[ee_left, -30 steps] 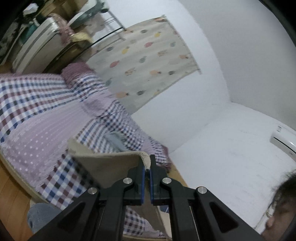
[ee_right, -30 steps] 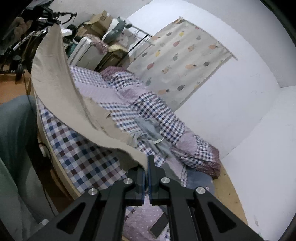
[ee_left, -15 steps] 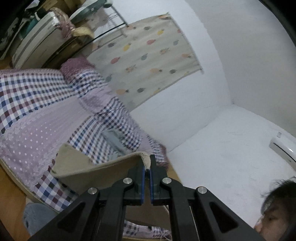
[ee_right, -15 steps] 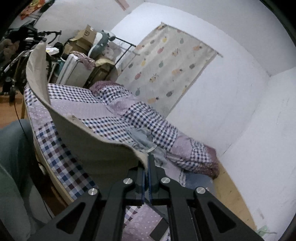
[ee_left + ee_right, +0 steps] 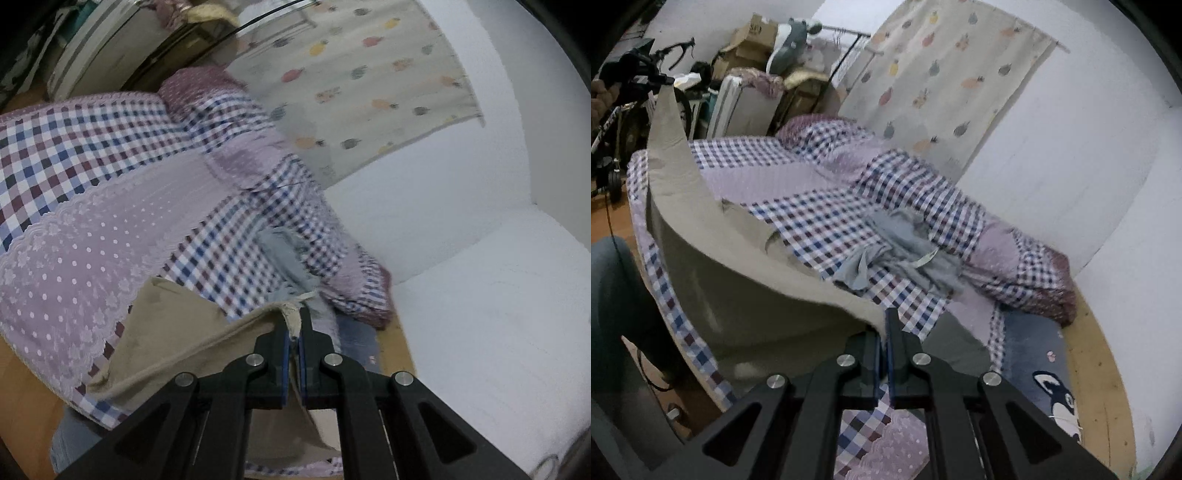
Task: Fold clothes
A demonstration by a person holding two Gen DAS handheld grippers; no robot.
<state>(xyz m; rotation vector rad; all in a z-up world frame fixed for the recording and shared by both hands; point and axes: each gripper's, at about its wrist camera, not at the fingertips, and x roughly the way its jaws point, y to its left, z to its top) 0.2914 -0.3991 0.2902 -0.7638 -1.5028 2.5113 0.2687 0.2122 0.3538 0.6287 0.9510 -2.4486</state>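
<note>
Both grippers, left gripper (image 5: 294, 332) and right gripper (image 5: 884, 332), are pinching the beige garment (image 5: 738, 280) taut above the bed (image 5: 820, 218), apparently readying it for folding.

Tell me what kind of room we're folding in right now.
Most likely a bedroom: a bed with a checked quilt, a fruit-print curtain on the wall, and stored boxes. Both grippers, left and right, pinch the beige garment.

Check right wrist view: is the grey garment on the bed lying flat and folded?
No, the grey garment lies crumpled in a heap on the checked bedcover, beyond the beige cloth held by the right gripper.
</note>
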